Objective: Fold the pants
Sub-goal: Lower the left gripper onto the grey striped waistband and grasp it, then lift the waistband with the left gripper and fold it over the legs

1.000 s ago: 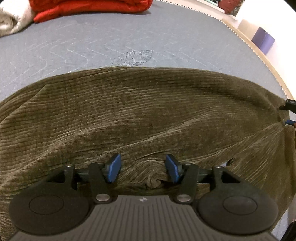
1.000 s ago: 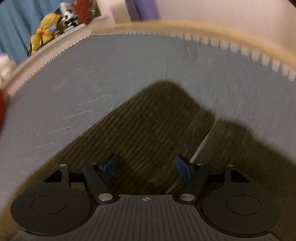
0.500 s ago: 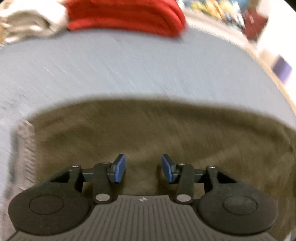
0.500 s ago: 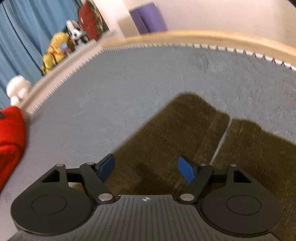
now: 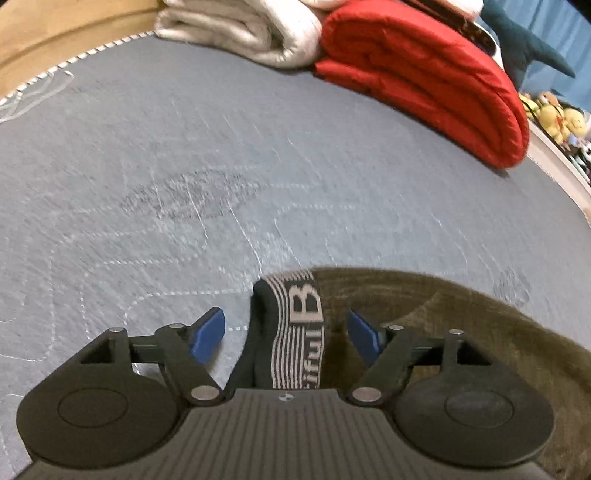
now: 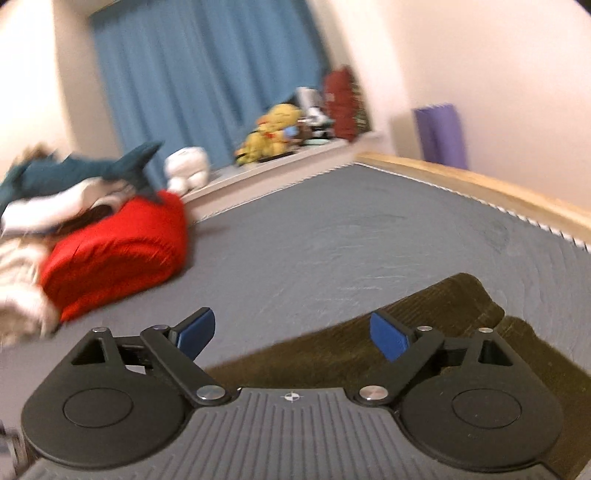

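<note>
The olive corduroy pants [image 5: 461, 332] lie flat on the grey mattress [image 5: 258, 166]. In the left wrist view their striped elastic waistband [image 5: 299, 332] with lettering sits between the fingers of my left gripper [image 5: 286, 334], which is open and holds nothing. In the right wrist view the pants [image 6: 424, 332] spread under and beyond my right gripper [image 6: 295, 330], which is wide open and empty above the cloth's edge. The leg ends lie at the far right.
A folded red blanket [image 5: 436, 74] and a white folded blanket [image 5: 240, 29] lie at the far end of the mattress. The red blanket also shows in the right wrist view [image 6: 118, 251], with plush toys [image 6: 273, 129] on a ledge. A wooden bed frame [image 6: 480, 184] borders the mattress.
My left gripper moved left to the waistband end of the pants. My right gripper lifted and tilted up, so the room now shows. Both stayed open.
</note>
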A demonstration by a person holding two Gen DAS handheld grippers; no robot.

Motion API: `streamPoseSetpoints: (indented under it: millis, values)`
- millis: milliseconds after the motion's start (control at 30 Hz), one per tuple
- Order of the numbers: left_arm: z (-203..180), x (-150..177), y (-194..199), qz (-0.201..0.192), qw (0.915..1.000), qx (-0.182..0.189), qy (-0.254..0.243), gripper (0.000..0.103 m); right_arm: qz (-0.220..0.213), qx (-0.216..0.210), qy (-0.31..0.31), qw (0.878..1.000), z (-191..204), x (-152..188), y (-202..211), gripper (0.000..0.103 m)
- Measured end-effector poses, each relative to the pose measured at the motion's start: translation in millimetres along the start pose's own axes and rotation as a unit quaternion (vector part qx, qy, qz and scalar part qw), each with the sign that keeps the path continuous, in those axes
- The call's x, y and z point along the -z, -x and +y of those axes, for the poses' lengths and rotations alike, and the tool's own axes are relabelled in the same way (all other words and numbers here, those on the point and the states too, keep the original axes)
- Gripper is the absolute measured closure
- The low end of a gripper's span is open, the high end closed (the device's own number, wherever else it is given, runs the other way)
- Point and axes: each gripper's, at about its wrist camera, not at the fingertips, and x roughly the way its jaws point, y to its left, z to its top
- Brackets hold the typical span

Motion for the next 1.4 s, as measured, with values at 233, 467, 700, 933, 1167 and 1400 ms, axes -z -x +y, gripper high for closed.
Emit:
streamPoseSetpoints:
  millis: [233,467,700,933,1167,1400]
  values:
    - [11,15,-20,0.019,0.9998,0.008,-0.008,0.02,0.078,0.009,-0.053,0.996,-26,17,-2,0.012]
    - [11,15,-29,0.01,0.999,0.043,0.01,0.019,0.085,0.03,-0.05,0.995,-44,24,2,0.012]
    - [3,10,-34,-0.01,0.9989,0.037,-0.027,0.056,0.096,0.016,-0.024,0.995,-46,31,10,0.012]
    - [4,9,7,-0.048,0.9965,0.053,-0.044,0.074,0.097,0.023,-0.008,0.995,-56,32,21,0.012]
    - [-7,17,95,-0.079,0.9899,0.078,-0.088,0.079,0.099,0.019,-0.037,0.994,-61,30,20,0.012]
    - [-42,111,133,-0.017,0.9659,0.024,-0.257,0.091,0.103,-0.022,-0.067,0.992,-44,24,22,0.012]
